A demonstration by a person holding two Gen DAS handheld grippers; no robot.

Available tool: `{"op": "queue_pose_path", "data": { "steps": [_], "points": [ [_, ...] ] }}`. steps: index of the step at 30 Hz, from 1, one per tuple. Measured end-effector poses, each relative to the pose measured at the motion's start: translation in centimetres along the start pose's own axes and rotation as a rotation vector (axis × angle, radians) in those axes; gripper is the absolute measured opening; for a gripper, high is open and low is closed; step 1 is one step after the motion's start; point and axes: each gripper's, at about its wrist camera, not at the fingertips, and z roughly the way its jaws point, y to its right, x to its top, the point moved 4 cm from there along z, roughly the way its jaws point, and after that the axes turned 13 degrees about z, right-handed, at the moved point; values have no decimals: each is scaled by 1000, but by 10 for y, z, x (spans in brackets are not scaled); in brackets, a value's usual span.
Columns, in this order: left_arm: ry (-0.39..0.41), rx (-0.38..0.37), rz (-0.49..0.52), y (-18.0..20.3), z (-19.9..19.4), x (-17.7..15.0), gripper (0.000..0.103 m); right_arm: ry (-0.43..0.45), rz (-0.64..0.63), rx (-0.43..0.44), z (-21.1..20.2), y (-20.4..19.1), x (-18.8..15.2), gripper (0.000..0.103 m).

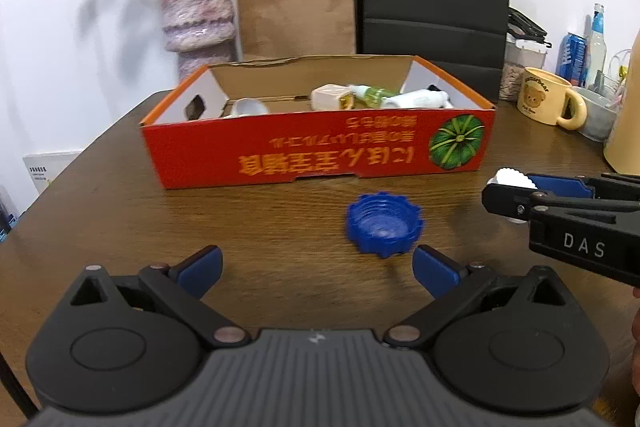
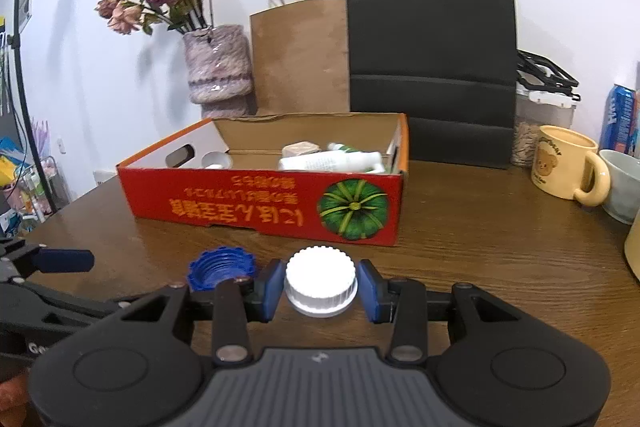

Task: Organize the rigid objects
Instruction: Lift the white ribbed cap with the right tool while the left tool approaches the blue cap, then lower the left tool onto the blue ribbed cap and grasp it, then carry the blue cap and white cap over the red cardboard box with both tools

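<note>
A blue ridged cap (image 1: 385, 223) lies open side up on the wooden table, just ahead of my left gripper (image 1: 316, 267), which is open and empty. My right gripper (image 2: 322, 287) has its blue pads on either side of a white ridged cap (image 2: 321, 279) that rests on the table. The blue cap also shows in the right wrist view (image 2: 222, 267), to the left of the white cap. The right gripper (image 1: 516, 193) shows in the left wrist view around the white cap (image 1: 513, 179). An orange cardboard box (image 1: 320, 155) behind holds several bottles and small jars.
A vase of dried flowers (image 2: 218, 67), a brown paper bag (image 2: 300, 55) and a black bag (image 2: 432, 55) stand behind the box. A yellow bear mug (image 2: 568, 167), a pale bowl (image 2: 624, 183), a blue can and a bottle stand at the right.
</note>
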Motion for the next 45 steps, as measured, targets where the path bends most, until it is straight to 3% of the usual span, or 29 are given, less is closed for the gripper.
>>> {"op": "queue_pose_path", "data": {
  "steps": [10,31,37,39,41,45],
  "points": [
    [-8,-5,3,31,18,15,103,17,21,-20,2,32,12,39],
    [-77,56,-58,42,56,28,103,36,53,-22,18,57,20,39],
    [-71,42,-70,42,55,29,83,46,41,-19,17,52,17,39],
    [-74,21,-87,40,56,28,66,46,37,-18,16,51,16,39],
    [-82,12,-90,39,57,27,56,51,30,-23,15,50,16,39],
    [-74,7,-73,41,55,27,56,64,24,-27,11,48,15,39]
  ]
}}
